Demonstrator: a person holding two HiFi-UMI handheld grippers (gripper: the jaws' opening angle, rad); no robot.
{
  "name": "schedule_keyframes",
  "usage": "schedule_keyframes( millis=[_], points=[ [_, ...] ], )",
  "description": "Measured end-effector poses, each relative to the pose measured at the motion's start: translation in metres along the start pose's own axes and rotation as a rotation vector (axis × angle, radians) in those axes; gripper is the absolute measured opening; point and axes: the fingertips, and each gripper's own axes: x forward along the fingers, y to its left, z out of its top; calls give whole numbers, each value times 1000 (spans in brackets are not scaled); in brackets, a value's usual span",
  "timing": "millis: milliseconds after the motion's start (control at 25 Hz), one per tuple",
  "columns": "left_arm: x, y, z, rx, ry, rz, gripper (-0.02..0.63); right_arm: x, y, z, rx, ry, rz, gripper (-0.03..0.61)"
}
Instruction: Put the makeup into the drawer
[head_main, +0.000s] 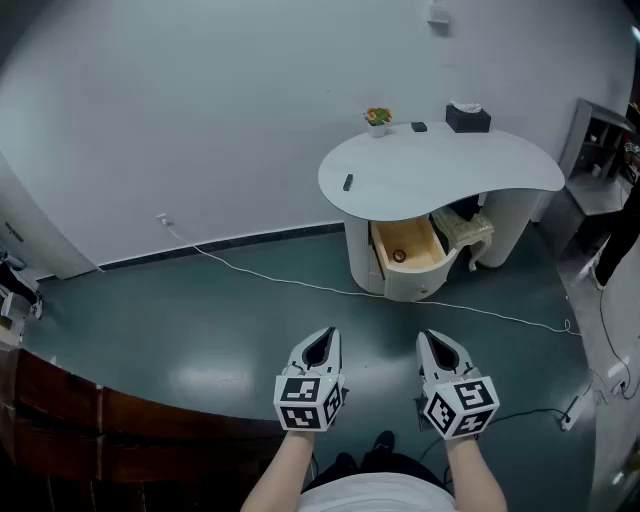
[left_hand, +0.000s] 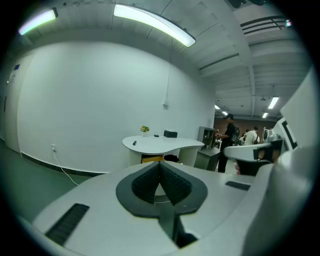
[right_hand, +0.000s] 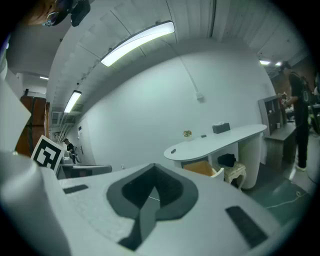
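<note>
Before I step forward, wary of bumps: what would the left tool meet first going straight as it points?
Nothing near the left tool; beyond floor, its line seems to reach the table by the open drawer, depth unclear.

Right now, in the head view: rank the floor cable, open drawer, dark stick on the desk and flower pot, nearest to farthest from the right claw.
1. Cable, on the floor, crossing just ahead of the right claw.
2. Drawer, pulled open under the desk front.
3. Dark stick, desk top, left end.
4. Flower pot, desk's back edge.
</note>
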Motion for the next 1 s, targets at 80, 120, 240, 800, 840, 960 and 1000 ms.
schedule_keyframes(
  millis=[80,120,240,800,840,960,1000],
  points=[
    [4,-2,2,-2,-2,5,3,1,-6,2,4,2,-2,2],
    [5,-3,3,-2,-3,9,3,2,-8,3,8,2,-3,2],
    [9,-5,6,0,-6,20,3,2,-14,7,30,-12,9,2],
    [18,-18,6,4,-6,27,86,-6,-32,12,54,-49,33,2],
    [19,-18,6,6,-3,26,92,-5,-33,12,58,-49,32,2],
    [25,-14,7,13,5,26,123,-1,-36,9,64,-41,31,2],
    [28,-12,8,14,8,26,129,1,-37,10,65,-38,29,2]
  ],
)
